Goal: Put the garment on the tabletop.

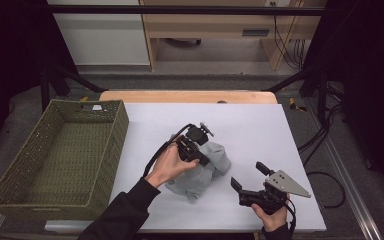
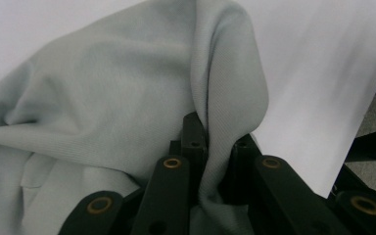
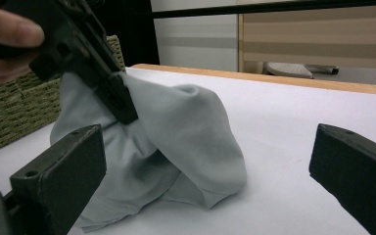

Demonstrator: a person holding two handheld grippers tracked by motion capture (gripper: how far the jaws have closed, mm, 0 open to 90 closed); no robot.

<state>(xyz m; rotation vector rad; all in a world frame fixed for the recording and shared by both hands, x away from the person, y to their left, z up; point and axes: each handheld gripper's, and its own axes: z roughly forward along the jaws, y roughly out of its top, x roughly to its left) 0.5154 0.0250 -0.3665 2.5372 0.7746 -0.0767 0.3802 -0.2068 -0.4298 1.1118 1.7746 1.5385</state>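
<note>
Left claw (image 2: 215,161) grips a fold of the grey cloth (image 1: 205,170) (soft, light, likely to sag; best held at a bunched ridge), right claw (image 1: 250,175) released.

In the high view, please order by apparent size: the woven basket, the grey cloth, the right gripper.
1. Woven basket, clearly largest.
2. Grey cloth, partly covered by the left gripper.
3. Right gripper, slightly smaller than the cloth; the margin is narrow.

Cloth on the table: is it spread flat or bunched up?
Bunched up. The grey cloth sits in a rumpled heap with folds, one fold pinched in the left hand-held gripper.
</note>
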